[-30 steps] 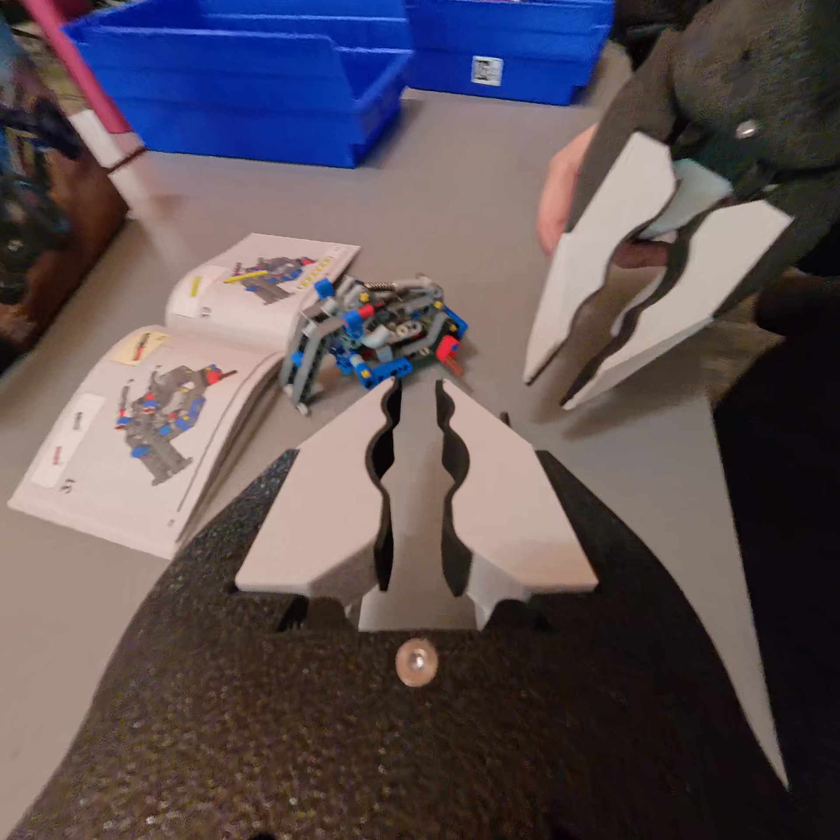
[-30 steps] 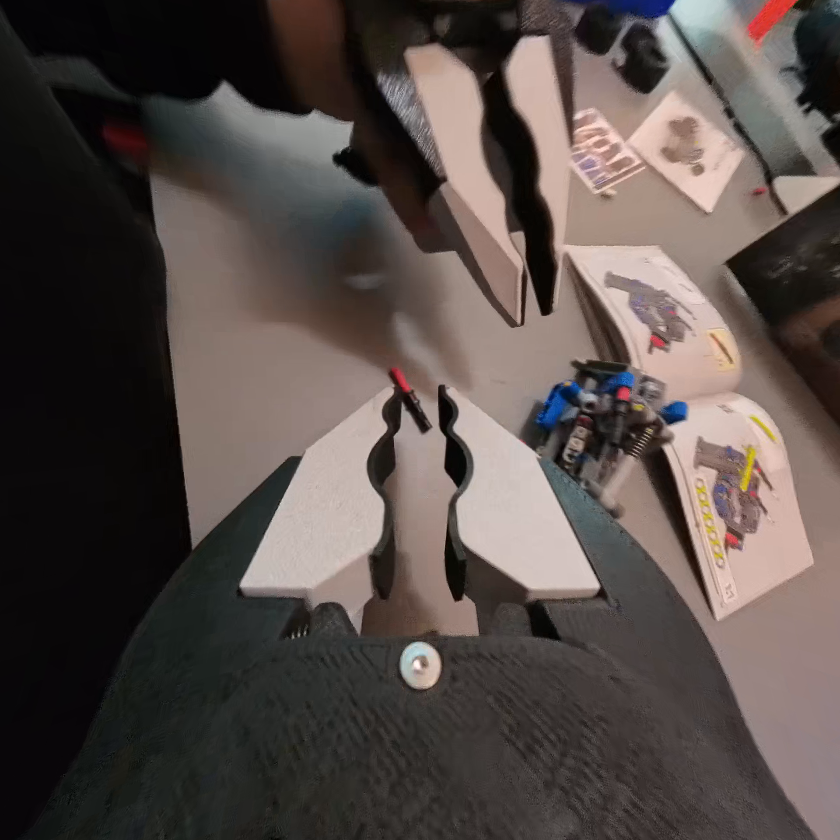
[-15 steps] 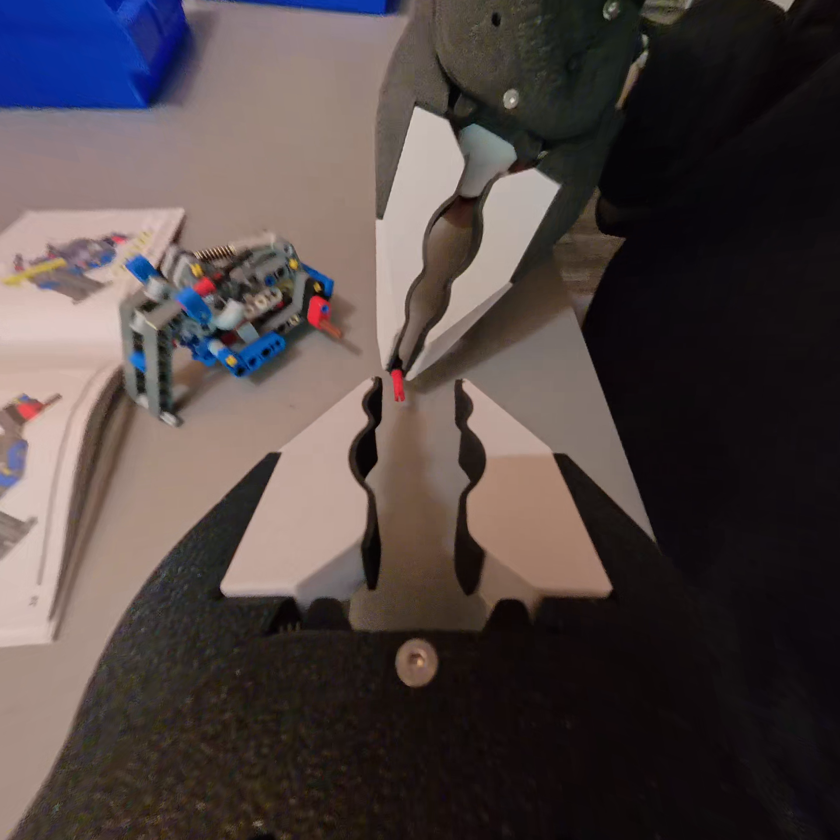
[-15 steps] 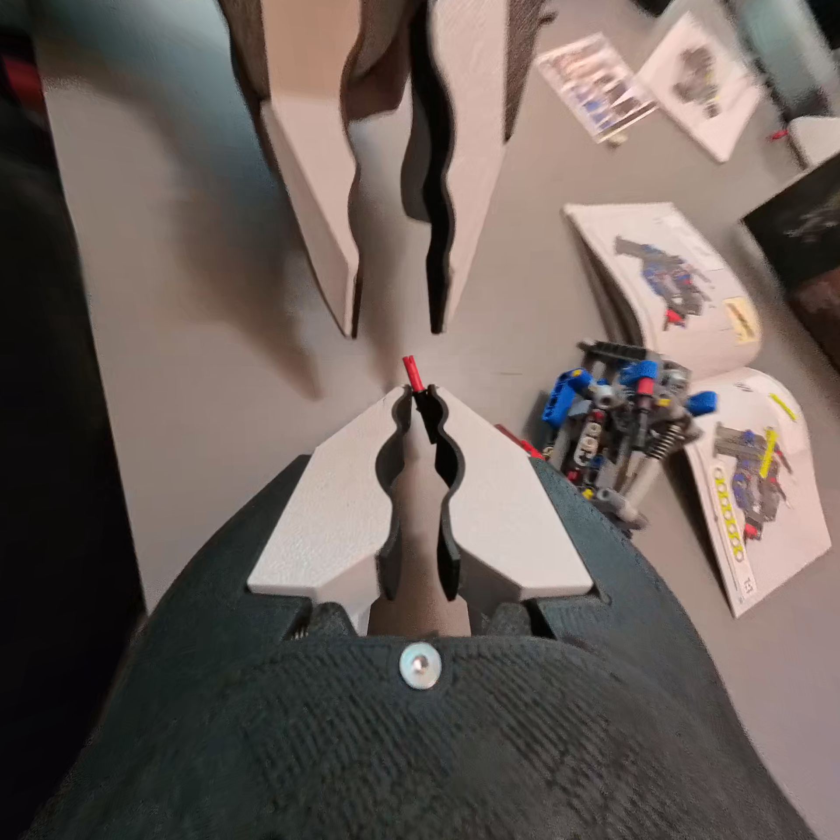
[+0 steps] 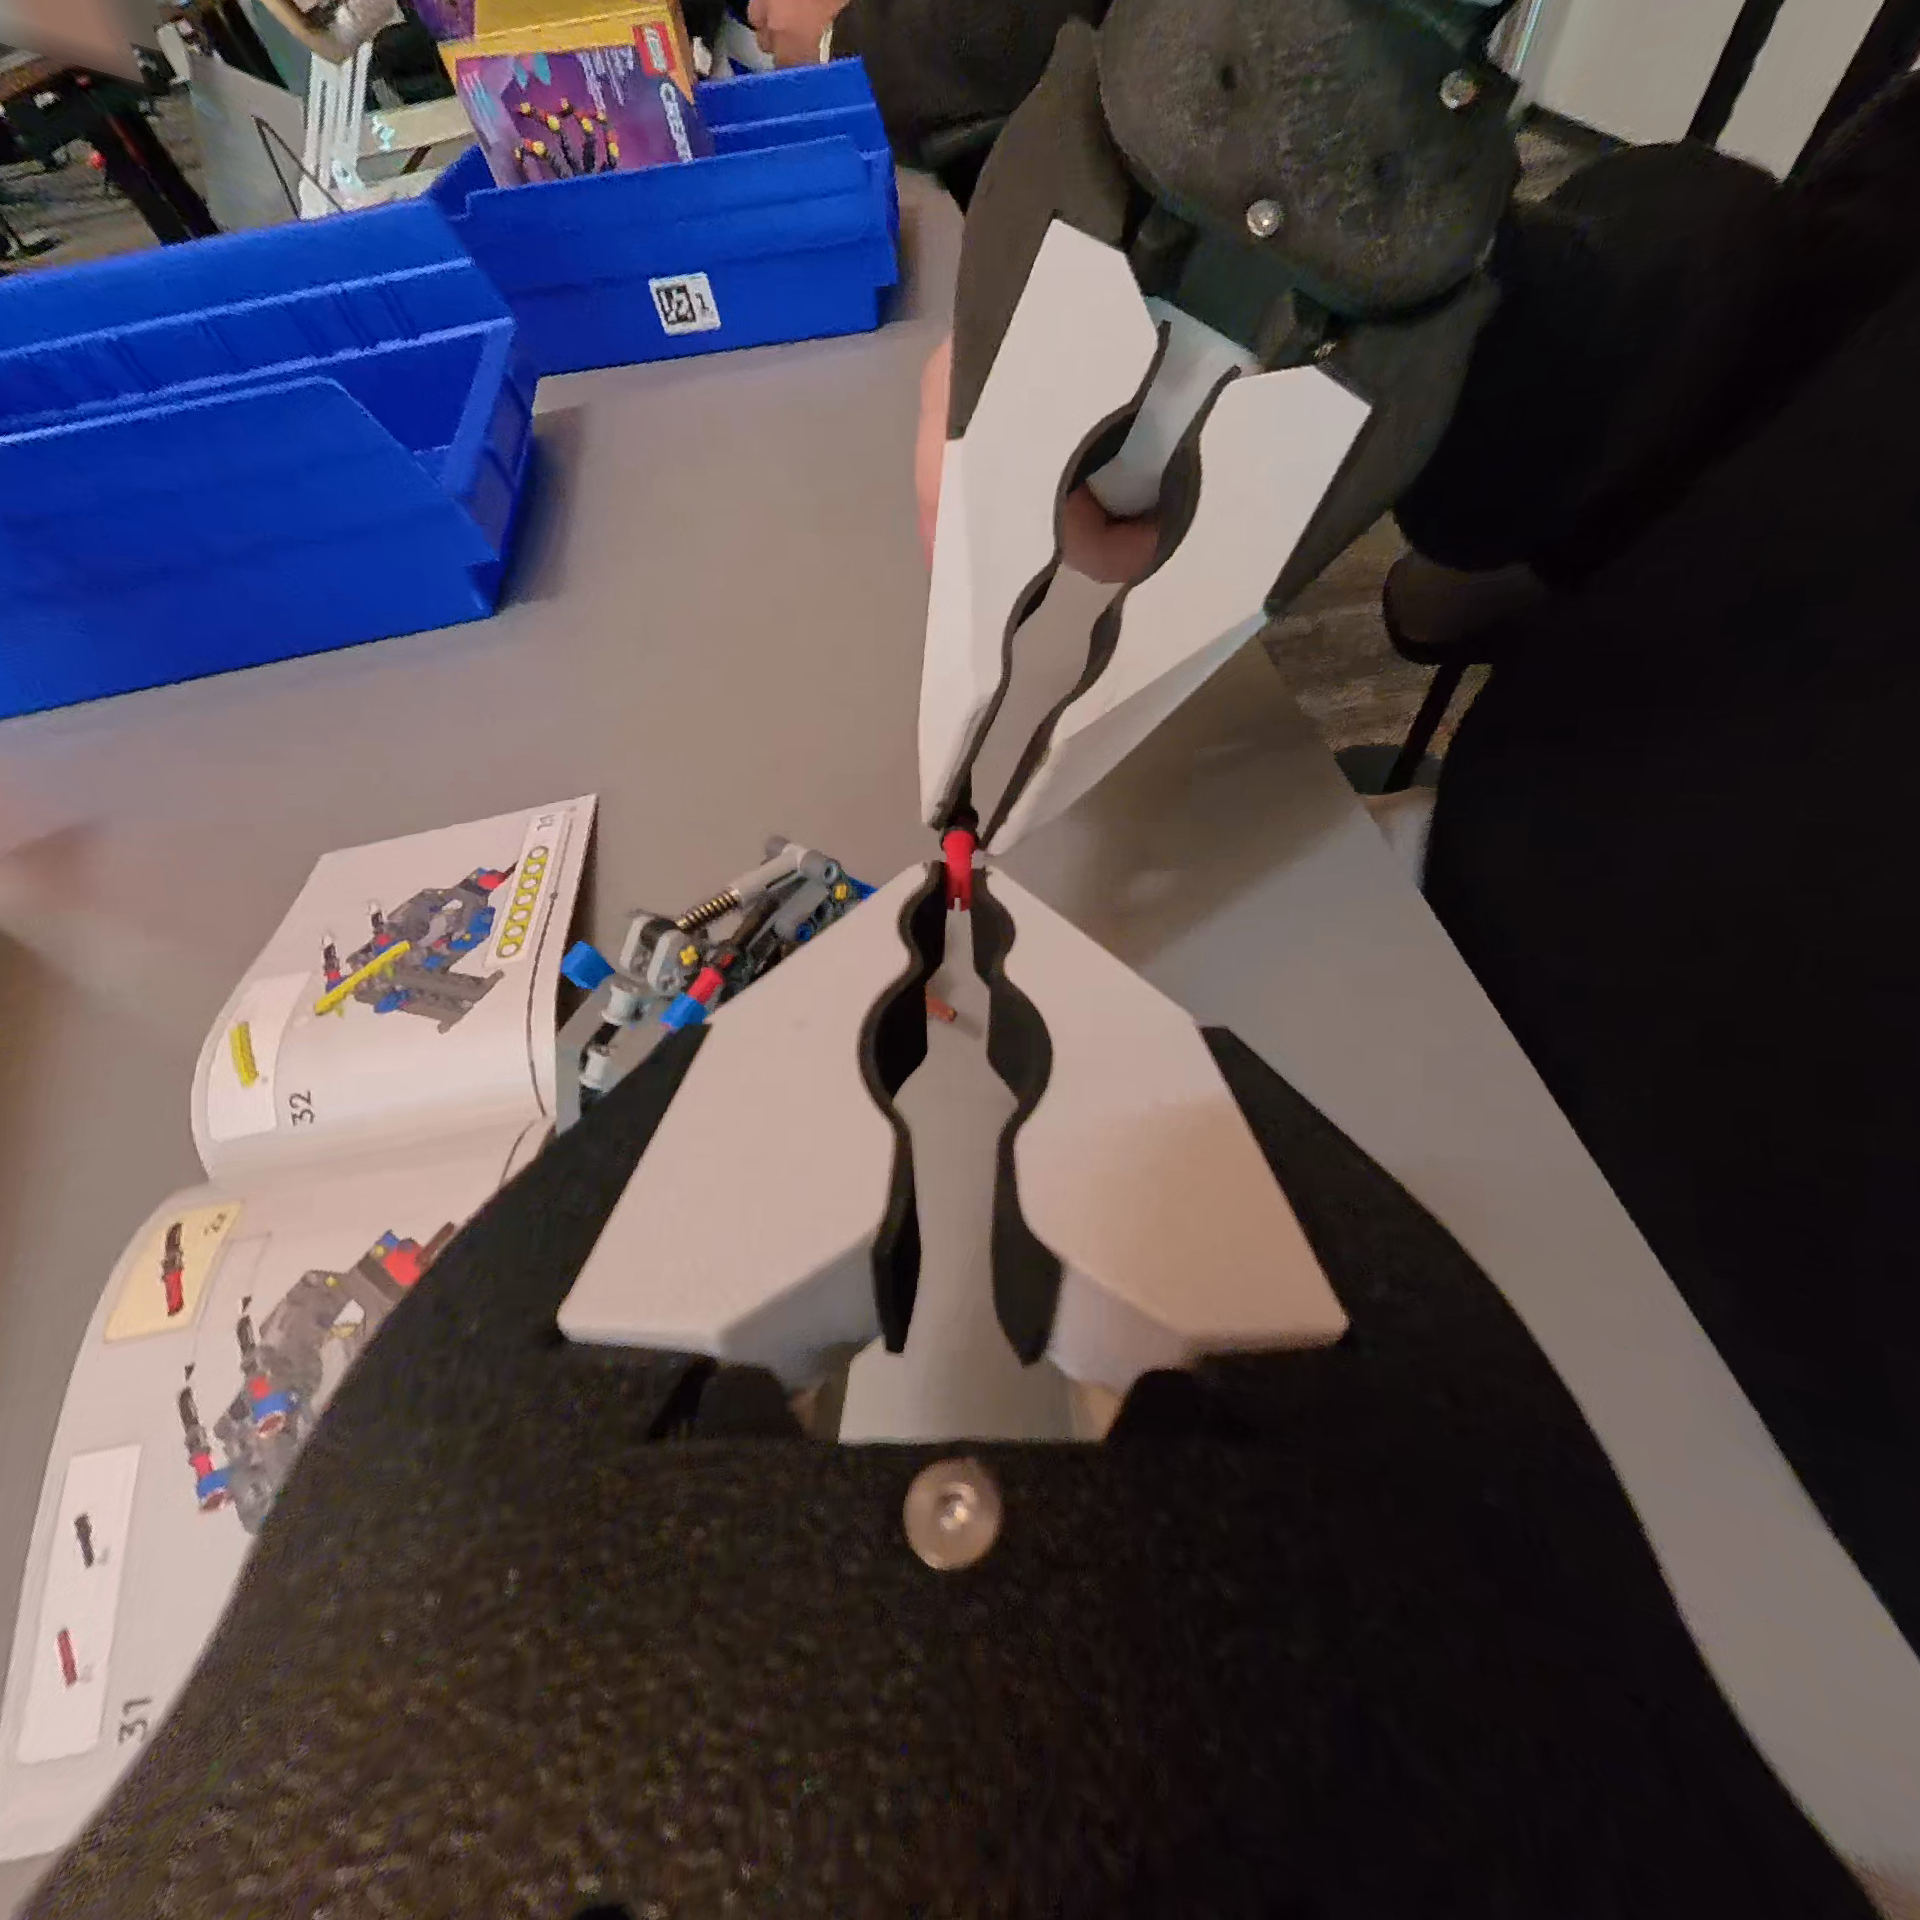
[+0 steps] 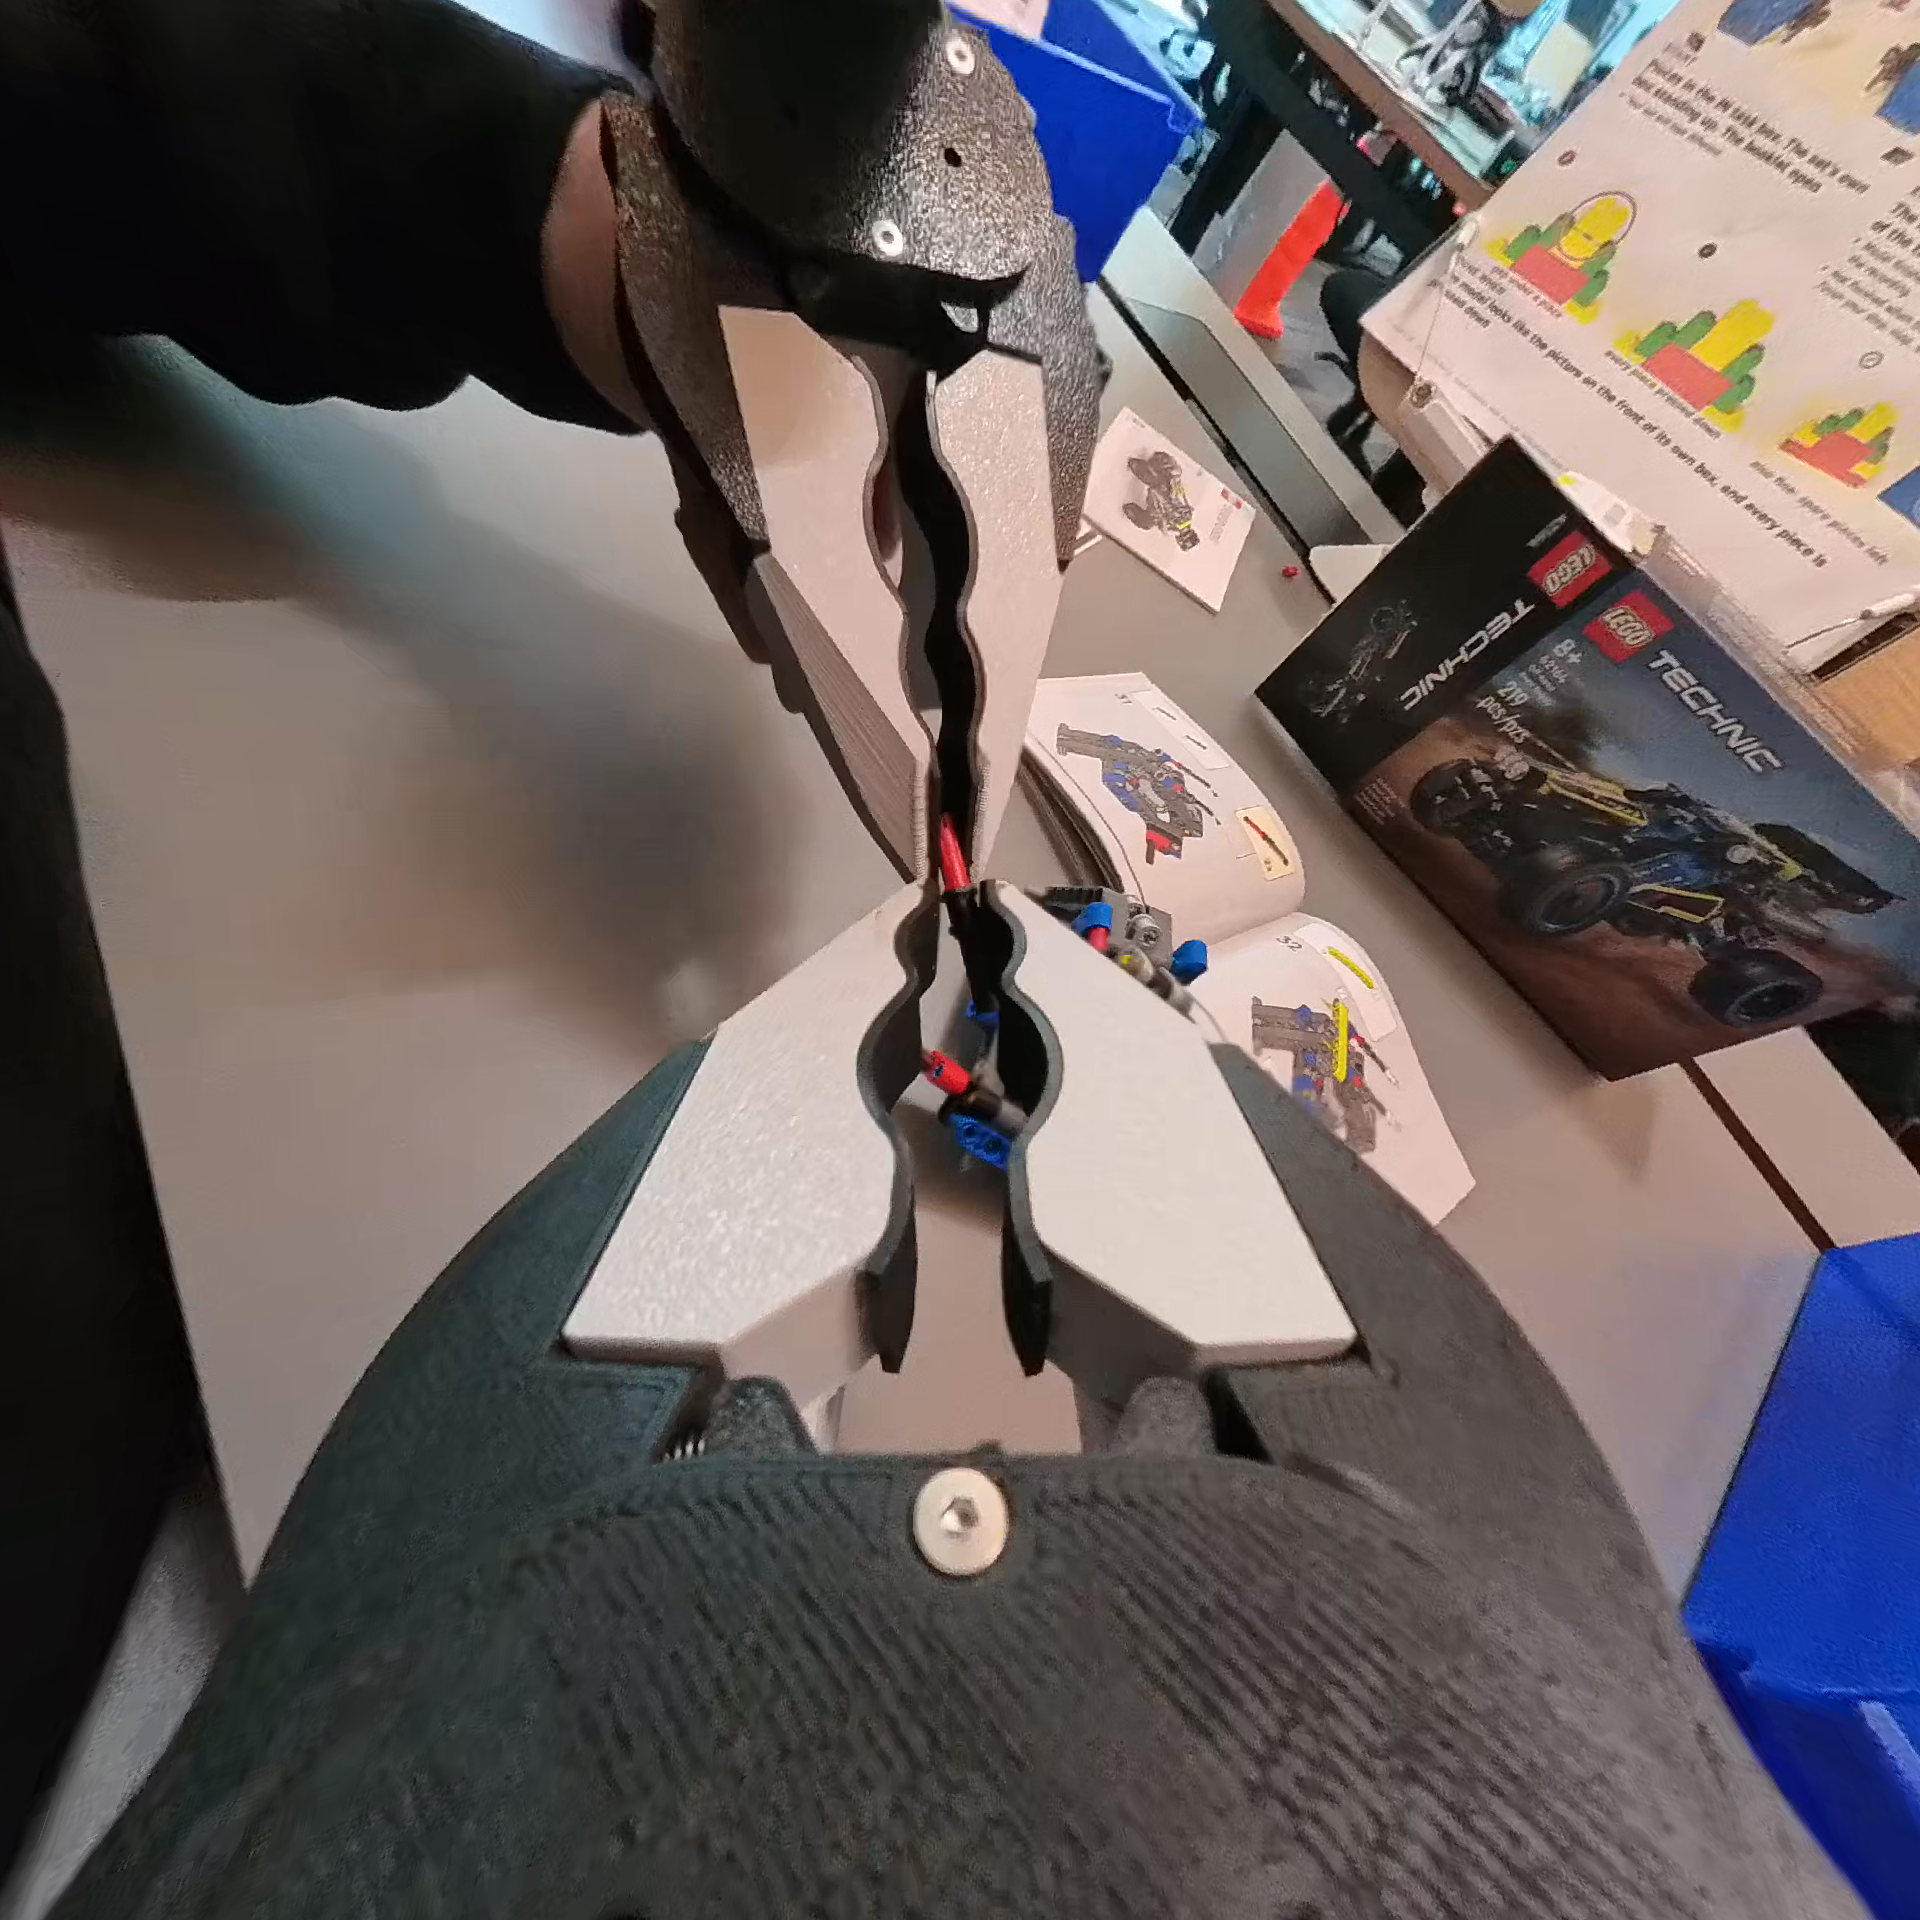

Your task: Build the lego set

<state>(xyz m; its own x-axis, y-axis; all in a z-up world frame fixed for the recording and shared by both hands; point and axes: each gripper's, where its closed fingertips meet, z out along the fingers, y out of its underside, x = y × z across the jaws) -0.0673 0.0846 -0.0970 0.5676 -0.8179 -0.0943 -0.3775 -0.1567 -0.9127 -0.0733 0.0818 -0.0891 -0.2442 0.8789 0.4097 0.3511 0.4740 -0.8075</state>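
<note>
A small pin with a red end [image 5: 957, 871] and a black end [image 6: 968, 928] is held in the air between my two grippers, which meet tip to tip. My left gripper [image 5: 957, 891] is shut on the red end; it also shows in the right wrist view [image 6: 948, 844], coming down from above. My right gripper [image 6: 961, 896] is shut on the black end; it shows in the left wrist view [image 5: 962, 819] too. Below them a partly built grey, blue and red brick model [image 5: 727, 951] sits on the grey table [image 5: 727, 582].
An open instruction booklet [image 5: 395, 997] lies left of the model. Blue bins [image 5: 239, 447] stand at the back. A dark product box [image 6: 1621, 790] and a second booklet [image 6: 1174, 509] lie beyond. A tiny brown piece [image 5: 940, 1010] lies on the table. A dark sleeve [image 6: 260, 208] is nearby. My two grippers' fingertips are within a few centimetres of each other.
My right gripper closed on the pin on the table and lifted it. My left gripper, open half a second ago, has shut on the pin's red end.
</note>
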